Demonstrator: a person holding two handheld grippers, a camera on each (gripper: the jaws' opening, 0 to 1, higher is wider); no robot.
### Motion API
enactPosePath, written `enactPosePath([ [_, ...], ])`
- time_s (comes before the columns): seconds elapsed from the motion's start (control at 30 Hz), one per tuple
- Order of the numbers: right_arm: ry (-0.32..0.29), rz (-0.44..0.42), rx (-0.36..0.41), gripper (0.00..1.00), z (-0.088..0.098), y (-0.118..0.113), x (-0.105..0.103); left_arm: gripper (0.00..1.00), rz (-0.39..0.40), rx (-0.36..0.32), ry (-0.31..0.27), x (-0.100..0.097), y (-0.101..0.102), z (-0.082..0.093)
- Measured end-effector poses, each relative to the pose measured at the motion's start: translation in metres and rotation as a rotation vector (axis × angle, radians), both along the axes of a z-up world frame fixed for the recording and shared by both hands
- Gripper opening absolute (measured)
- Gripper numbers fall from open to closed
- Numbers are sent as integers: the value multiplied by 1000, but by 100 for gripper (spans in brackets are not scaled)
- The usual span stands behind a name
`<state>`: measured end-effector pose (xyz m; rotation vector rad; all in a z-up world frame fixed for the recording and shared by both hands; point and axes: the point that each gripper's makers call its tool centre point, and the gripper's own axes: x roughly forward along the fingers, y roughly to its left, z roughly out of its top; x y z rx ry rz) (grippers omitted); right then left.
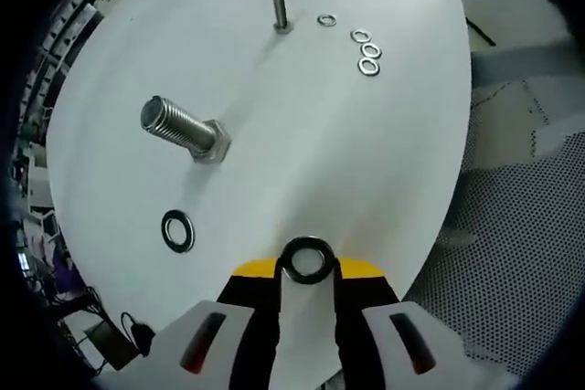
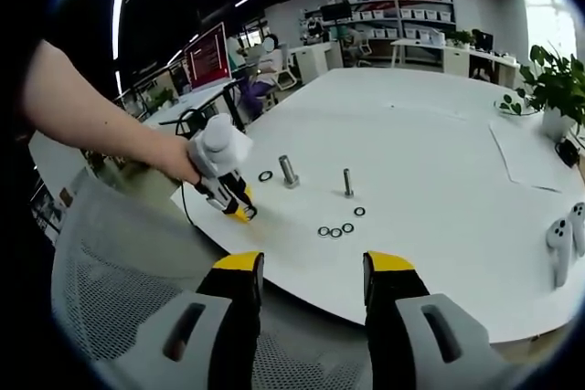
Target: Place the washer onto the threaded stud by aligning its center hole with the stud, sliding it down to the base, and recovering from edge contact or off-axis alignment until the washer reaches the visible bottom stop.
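Lower centre of the left gripper view, the left tool (image 1: 308, 273) pinches a dark washer (image 1: 308, 259) above the white surface (image 1: 366, 152); the thick threaded stud (image 1: 183, 128) stands upper left. The right tool (image 2: 311, 285) gapes wide, holding nothing.

White round table (image 1: 366, 162) carries two upright threaded studs, one thick (image 1: 183, 130), one thin (image 1: 278, 4), a loose large washer (image 1: 177, 230) and four small washers (three clustered) (image 1: 368, 50).

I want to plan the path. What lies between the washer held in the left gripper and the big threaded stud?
In the left gripper view, the held washer and thick stud are separated by bare white table; a loose dark washer lies just beside that line.
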<state>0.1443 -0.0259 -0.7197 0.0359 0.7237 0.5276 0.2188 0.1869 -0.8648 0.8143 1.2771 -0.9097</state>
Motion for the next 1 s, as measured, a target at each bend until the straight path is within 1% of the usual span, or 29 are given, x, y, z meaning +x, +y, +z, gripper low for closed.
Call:
enactPosePath([
  [0.03, 1, 2, -1, 46, 0, 0, 0, 19, 22, -11, 2, 1, -1, -1],
  [0.1, 1, 2, -2, 46, 0, 0, 0, 19, 41, -22, 2, 2, -1, -1],
  [0.2, 4, -2, -3, 46, -1, -1, 0, 19, 47, -34, -5, 2, -1, -1],
  [0.33, 2, -6, -2, 46, 0, -1, 0, 18, 59, -50, 9, 2, -2, 1],
  [0.4, 3, -5, -4, 46, -1, -1, 0, 18, 58, -60, -8, 8, -5, 5],
  [0.57, 4, -8, -3, 46, -1, -2, 0, 18, 23, -61, -37, 22, -9, 16],
  [0.7, 4, -7, -5, 46, -1, -1, 0, 18, 12, -64, -43, 26, -12, 23],
  [0.87, 5, -9, -4, 46, -1, -2, 0, 18, -42, -75, -64, 35, -18, 39],
  [1.0, 5, -8, -4, 46, -1, -2, 0, 18, -52, -86, -85, 47, -22, 51],
])
